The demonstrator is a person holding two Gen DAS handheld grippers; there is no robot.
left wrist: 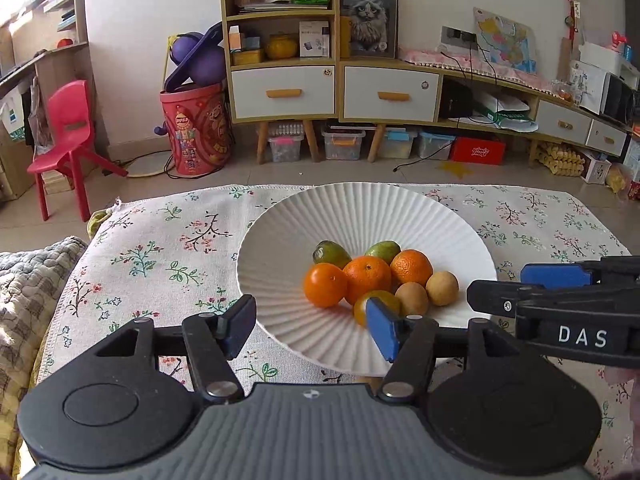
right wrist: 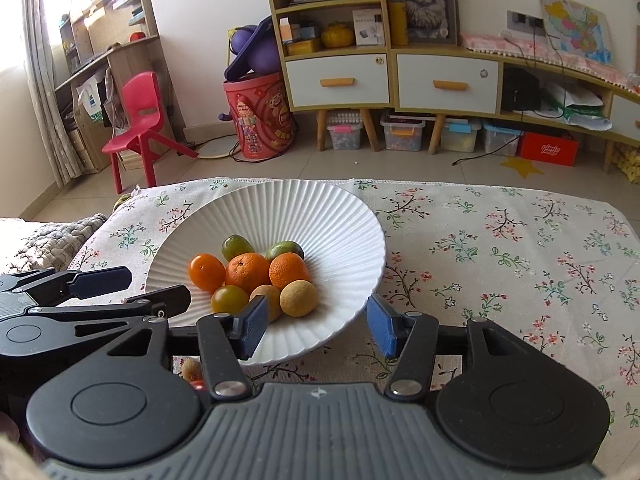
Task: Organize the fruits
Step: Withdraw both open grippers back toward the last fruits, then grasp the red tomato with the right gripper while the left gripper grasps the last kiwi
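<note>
Plate (left wrist: 360, 208), white w/ ribbed surface, is the biggest item: looks like ceramic, so prob. heavy-ish, stiff, brittle, and slick at the rim. It sits on the flowered cloth (left wrist: 160, 248) over the tabletop, centre-front of both views. Best left alone; if moved, take it at the rim w/ both sides, no knocks.

Three mandarins (left wrist: 367, 276) come next: round, light, skin soft w/ a bit of give, so they should take a gentle squeeze across the widest part; too hard and they'd bruise or roll out. Two green fruits (left wrist: 331, 254) lie behind them, smooth and prob. slippery, harder to reach past the orange ones. Two tan round ones (left wrist: 442, 288) at the front right look firm and dry-skinned, easy to pinch. A small yellow-green one (right wrist: 229, 299) sits at the front; smooth, likely to squirt sideways. All are in a touching pile low in the plate.

A small brownish fruit (right wrist: 188, 369) shows below the plate edge in the right view, partly hidden; can't tell what it rests on.

Left gripper (left wrist: 310, 330): jaws about half open, empty, spanning the plate's near rim; pile is just ahead and right of centre. Right gripper (right wrist: 316, 328): jaws partly open, empty, over the plate's near right rim; fruits ahead, to the left.
</note>
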